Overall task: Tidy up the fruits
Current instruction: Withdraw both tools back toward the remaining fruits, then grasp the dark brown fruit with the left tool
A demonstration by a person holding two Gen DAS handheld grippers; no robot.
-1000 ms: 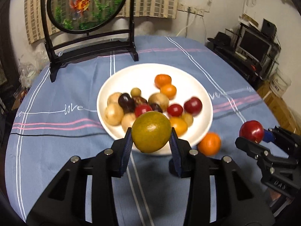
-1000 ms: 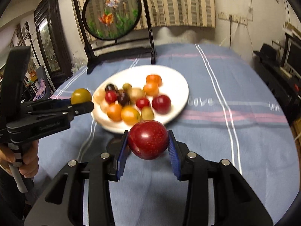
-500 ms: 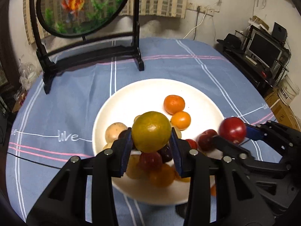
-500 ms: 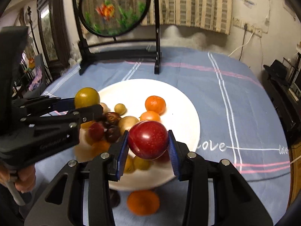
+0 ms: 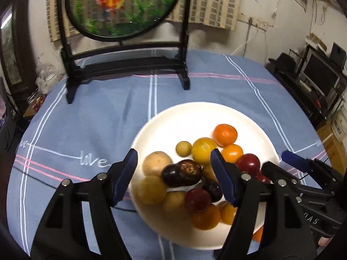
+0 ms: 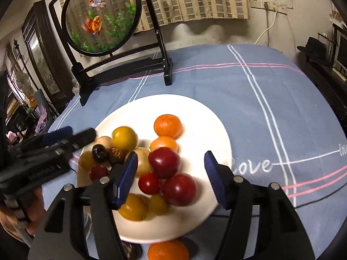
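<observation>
A white plate (image 5: 190, 119) (image 6: 206, 125) holds several small fruits: orange, yellow, red, dark and tan. My left gripper (image 5: 174, 176) hangs over the plate's near left side, its jaws opening, with nothing pressed between the pads. The yellow-green fruit (image 5: 203, 150) (image 6: 124, 137) lies on the plate past its fingertips. My right gripper (image 6: 171, 171) is over the plate's near right side, jaws opening too. The red fruit (image 6: 164, 162) (image 5: 248, 163) rests among the others below it, untouched by the pads. An orange (image 6: 168, 250) lies on the cloth by the plate's near rim.
A round goldfish screen (image 5: 121, 6) (image 6: 102, 19) on a black stand stands at the table's far side. A blue striped cloth (image 5: 86, 119) covers the table. A dark fruit (image 6: 132, 251) lies beside the orange. A hand (image 6: 21, 216) holds the left gripper's handle. Electronics (image 5: 321, 73) crowd the right.
Both grippers moved forward over the plate and opened. The yellow-green fruit left the left gripper and the red fruit left the right one; both now lie on the plate.
</observation>
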